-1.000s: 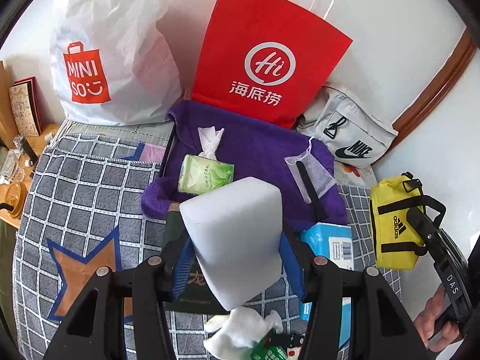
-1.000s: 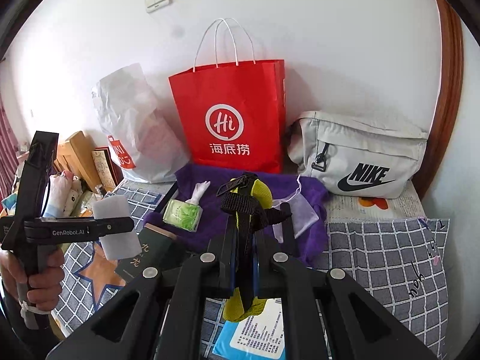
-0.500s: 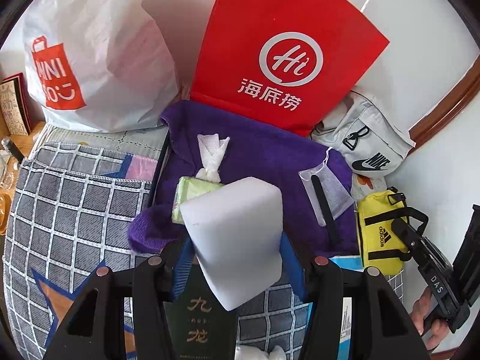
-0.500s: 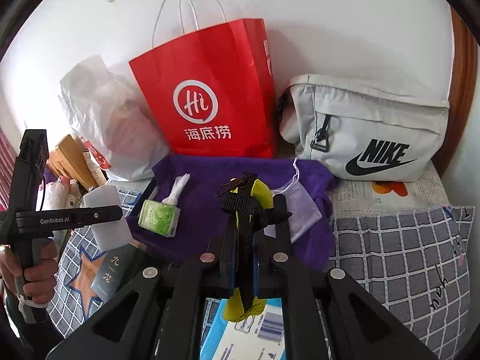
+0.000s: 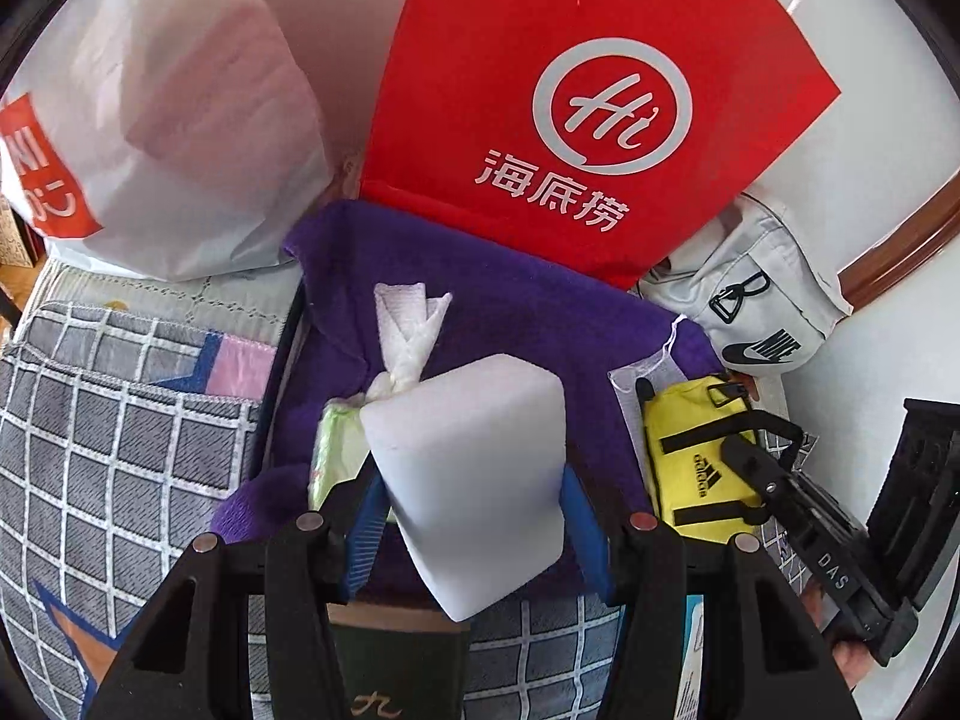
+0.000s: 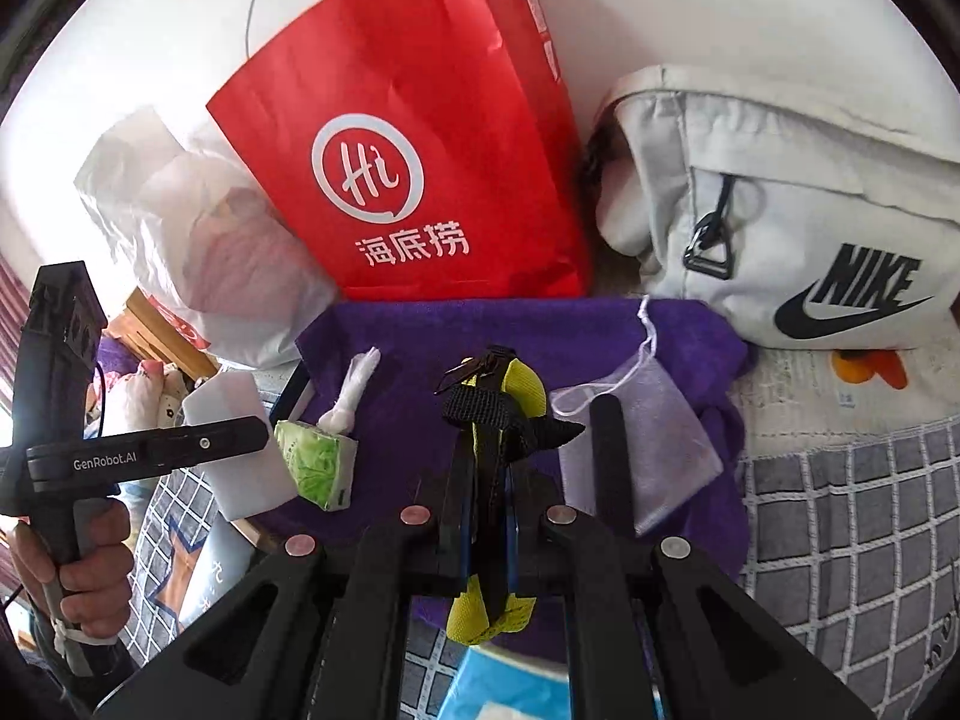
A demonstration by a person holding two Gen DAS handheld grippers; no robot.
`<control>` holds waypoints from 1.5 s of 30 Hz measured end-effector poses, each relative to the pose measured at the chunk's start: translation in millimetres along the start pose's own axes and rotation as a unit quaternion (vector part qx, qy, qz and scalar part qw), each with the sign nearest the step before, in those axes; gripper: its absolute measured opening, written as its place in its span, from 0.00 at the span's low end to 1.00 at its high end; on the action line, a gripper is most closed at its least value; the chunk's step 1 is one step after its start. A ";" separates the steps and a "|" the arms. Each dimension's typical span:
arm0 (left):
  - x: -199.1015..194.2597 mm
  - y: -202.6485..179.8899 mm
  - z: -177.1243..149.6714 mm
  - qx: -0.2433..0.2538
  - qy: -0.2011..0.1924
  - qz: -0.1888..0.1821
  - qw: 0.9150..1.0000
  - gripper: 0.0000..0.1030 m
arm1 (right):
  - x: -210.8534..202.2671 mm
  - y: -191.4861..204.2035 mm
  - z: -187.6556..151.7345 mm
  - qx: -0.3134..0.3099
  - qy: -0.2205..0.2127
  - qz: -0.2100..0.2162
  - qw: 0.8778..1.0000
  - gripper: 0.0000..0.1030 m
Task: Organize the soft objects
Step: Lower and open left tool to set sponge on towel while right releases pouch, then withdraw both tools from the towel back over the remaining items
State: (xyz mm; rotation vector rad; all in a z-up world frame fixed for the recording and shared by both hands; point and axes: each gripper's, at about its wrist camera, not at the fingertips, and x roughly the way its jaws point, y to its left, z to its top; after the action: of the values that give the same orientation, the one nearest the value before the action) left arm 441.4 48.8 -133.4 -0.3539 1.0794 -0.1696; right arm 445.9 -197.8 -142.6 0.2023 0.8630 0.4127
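My left gripper (image 5: pixel 471 498) is shut on a white sponge block (image 5: pixel 474 474) and holds it above the near edge of a purple towel (image 5: pixel 510 312). It also shows in the right wrist view (image 6: pixel 240 444). My right gripper (image 6: pixel 492 468) is shut on a small yellow Adidas pouch (image 6: pixel 522 387) over the towel (image 6: pixel 480 330); the pouch also shows in the left wrist view (image 5: pixel 696 450). On the towel lie a green tissue pack (image 6: pixel 318 462), a knotted white cloth (image 6: pixel 354 387) and a sheer drawstring pouch (image 6: pixel 648 432).
A red paper bag (image 6: pixel 420 150), a white plastic bag (image 5: pixel 168 120) and a grey Nike bag (image 6: pixel 810 228) stand against the wall behind the towel. A checked cloth (image 6: pixel 840 510) covers the surface. A dark green box (image 5: pixel 384 672) and a blue pack (image 6: pixel 498 684) lie near me.
Both grippers have moved forward over the purple towel, each keeping its object. The bags at the wall look larger and closer.
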 end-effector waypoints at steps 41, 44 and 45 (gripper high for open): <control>22.8 16.1 22.2 -0.041 0.044 0.012 0.998 0.71 | 0.2 -3.2 -15.2 -0.063 0.010 -0.094 0.994 0.53; 4.1 17.6 9.2 -0.040 0.033 0.009 0.999 0.71 | -16.4 5.2 -23.1 -0.065 -0.008 -0.104 0.992 0.61; -4.0 18.9 3.1 -0.041 0.027 0.007 0.999 0.71 | -22.5 7.3 -26.9 -0.063 -0.018 -0.106 0.992 0.62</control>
State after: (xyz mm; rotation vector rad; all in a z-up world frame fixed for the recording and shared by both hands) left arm 441.5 68.3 -135.6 -0.4176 1.1451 -0.1222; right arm 410.2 -200.8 -141.6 0.0000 0.8101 0.2622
